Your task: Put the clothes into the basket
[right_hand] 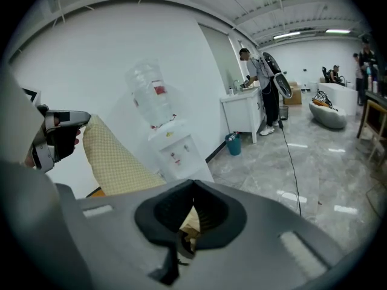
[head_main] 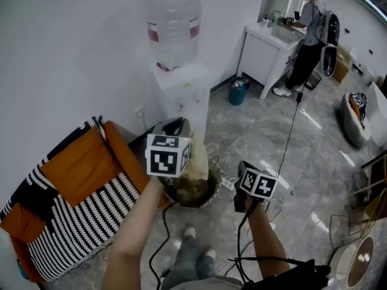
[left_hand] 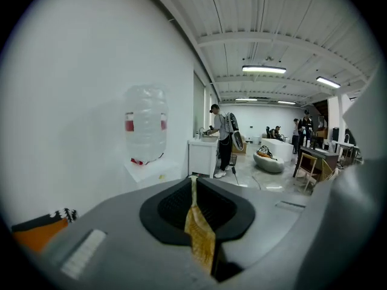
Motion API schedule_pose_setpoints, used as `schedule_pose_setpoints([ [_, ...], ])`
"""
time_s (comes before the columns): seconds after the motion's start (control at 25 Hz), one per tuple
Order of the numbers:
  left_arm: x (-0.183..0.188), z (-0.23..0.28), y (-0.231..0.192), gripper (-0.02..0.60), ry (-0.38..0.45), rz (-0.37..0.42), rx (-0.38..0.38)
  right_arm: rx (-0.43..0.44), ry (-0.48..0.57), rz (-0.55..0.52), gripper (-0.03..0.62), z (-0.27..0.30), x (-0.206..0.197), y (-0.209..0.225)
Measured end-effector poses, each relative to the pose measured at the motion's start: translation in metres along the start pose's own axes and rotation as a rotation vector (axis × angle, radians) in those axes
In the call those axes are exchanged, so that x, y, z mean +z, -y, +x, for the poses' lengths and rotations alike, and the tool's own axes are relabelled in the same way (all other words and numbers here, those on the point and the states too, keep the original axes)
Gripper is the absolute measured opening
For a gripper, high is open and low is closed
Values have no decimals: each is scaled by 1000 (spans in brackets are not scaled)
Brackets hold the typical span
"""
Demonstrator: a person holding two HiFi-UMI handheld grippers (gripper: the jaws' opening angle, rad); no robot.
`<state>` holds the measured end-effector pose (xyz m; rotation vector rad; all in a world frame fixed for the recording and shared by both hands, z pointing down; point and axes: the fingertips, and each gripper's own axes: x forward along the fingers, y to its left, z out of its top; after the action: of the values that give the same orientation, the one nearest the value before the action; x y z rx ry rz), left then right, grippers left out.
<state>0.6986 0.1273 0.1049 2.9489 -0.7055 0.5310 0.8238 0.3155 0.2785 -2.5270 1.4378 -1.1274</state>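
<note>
Pointing forward and slightly down above the basket (head_main: 215, 175), left tongs (left_hand: 195, 183) and right tongs (right_hand: 192, 189) each pinch the yellow checked garment (right_hand: 115, 162).

I can read no words or numbers anywhere. The red label (head_main: 155, 34) on the clear plastic water bottle (head_main: 174, 11) is too blurred. My left white marker cube (head_main: 167, 156) and right white marker cube (head_main: 260, 183) bear only black square patterns.

Pale yellow checked fabric garment (head_main: 197, 154): hangs upright at scene centre, top edge pinched in the left gripper (left_hand: 194, 183), with another fold clamped by the right gripper (right_hand: 192, 205). Its lower end reaches into the round dark wire basket (head_main: 218, 176), which stands on the floor and holds crumpled brownish cloth (head_main: 186, 190).
</note>
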Motion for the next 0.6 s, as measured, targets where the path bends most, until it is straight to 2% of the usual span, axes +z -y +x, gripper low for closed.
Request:
schedule_pose_setpoints([
  [0.36,-116,45,-26,32,-156,-85,-13,-61,-95,-8,3,44,-52,14],
  [0.6,-204,66,-26,32,-291,-129,-48,-87,-164,-2,3,68,-88,20],
])
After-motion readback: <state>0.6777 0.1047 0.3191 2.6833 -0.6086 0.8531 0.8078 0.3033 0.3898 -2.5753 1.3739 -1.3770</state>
